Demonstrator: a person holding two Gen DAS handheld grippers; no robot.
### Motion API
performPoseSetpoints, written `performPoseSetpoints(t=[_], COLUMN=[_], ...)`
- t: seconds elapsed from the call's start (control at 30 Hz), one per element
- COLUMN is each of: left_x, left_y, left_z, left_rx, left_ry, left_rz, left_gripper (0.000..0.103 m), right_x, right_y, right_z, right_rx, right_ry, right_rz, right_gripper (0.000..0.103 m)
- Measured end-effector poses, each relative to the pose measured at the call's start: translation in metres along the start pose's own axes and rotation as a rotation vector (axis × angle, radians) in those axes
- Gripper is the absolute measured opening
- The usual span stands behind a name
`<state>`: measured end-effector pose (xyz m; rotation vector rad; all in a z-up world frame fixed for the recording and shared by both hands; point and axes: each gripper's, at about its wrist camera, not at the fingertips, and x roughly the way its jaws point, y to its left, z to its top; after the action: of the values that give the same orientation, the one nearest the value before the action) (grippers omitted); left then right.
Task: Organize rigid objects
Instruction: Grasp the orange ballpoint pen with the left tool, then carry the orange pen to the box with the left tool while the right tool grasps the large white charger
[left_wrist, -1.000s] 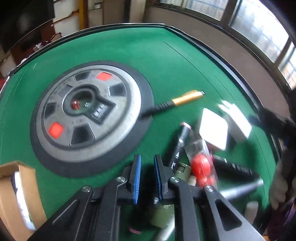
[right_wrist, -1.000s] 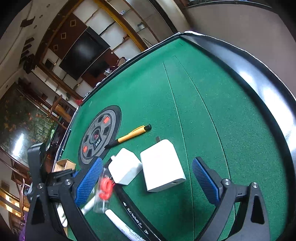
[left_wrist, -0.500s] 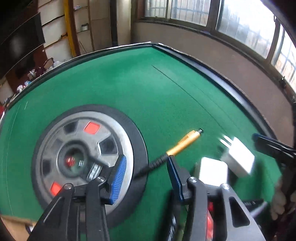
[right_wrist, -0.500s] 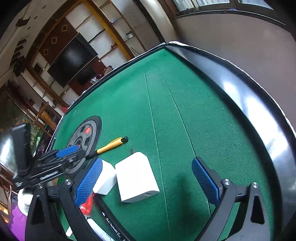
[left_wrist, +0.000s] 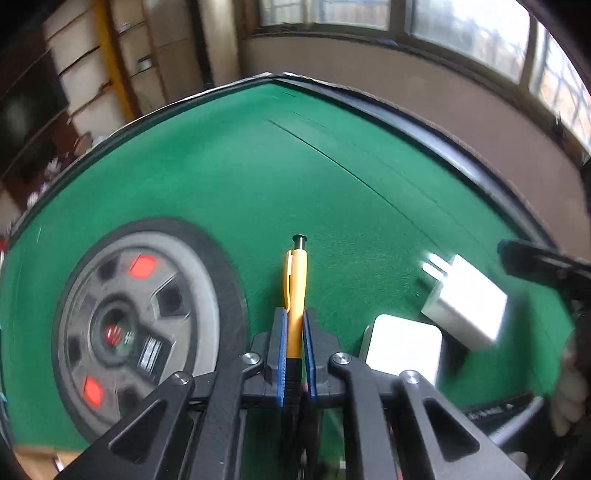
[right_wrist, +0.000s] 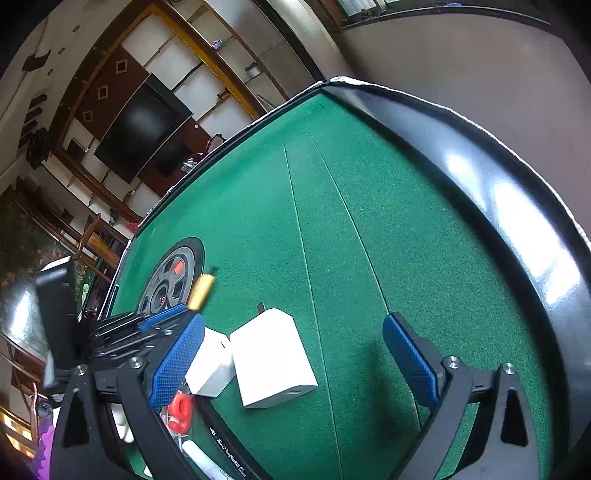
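Left gripper (left_wrist: 294, 332): jaws clamped on the orange pen (left_wrist: 296, 291), barrel pointing forward over the green tabletop (left_wrist: 258, 177), just right of the round grey disc (left_wrist: 140, 325). Right gripper (right_wrist: 291, 358): jaws spread wide, holding nothing, hovering above the larger white charger (right_wrist: 271, 356). Smaller white charger (right_wrist: 210, 363) touching it on the left; red object (right_wrist: 180, 408) and markers (right_wrist: 207, 459) near the bottom edge.

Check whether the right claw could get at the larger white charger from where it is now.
Probably yes. The right claw is wide open, and the larger white charger lies on the green felt between its fingers, top uncovered. The smaller charger touching it may get nudged.
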<state>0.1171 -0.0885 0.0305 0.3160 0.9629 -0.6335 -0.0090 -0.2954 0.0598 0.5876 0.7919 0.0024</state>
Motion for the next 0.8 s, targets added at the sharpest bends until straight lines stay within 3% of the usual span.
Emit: performPoseSetpoints(t=[0.2, 0.47, 0.6, 0.8], left_x=[-0.103, -0.237, -0.277, -0.303], left_y=[0.033, 0.044, 0.047, 0.064], left_z=[-0.038, -0.162, -0.211, -0.25], left_rx=[-0.193, -0.423, -0.501, -0.557], left_ry=[-0.162, -0.392, -0.474, -0.52], left_rz=[-0.042, -0.04, -0.061, -0.056], left_gripper=[0.007, 0.007, 0.007, 0.008], right_x=[0.003, 0.001, -0.024, -0.029], right_y=[-0.005, -0.003, 0.017, 0.049], right_z=[0.0, -0.004, -0.017, -0.024], right_rx=[-0.001, -0.044, -0.121, -0.247], right_ry=[0.001, -0.015, 0.003, 0.06], right_rz=[-0.027, -0.1, -0.108, -0.16], right_gripper=[0.097, 0.097, 0.097, 0.097])
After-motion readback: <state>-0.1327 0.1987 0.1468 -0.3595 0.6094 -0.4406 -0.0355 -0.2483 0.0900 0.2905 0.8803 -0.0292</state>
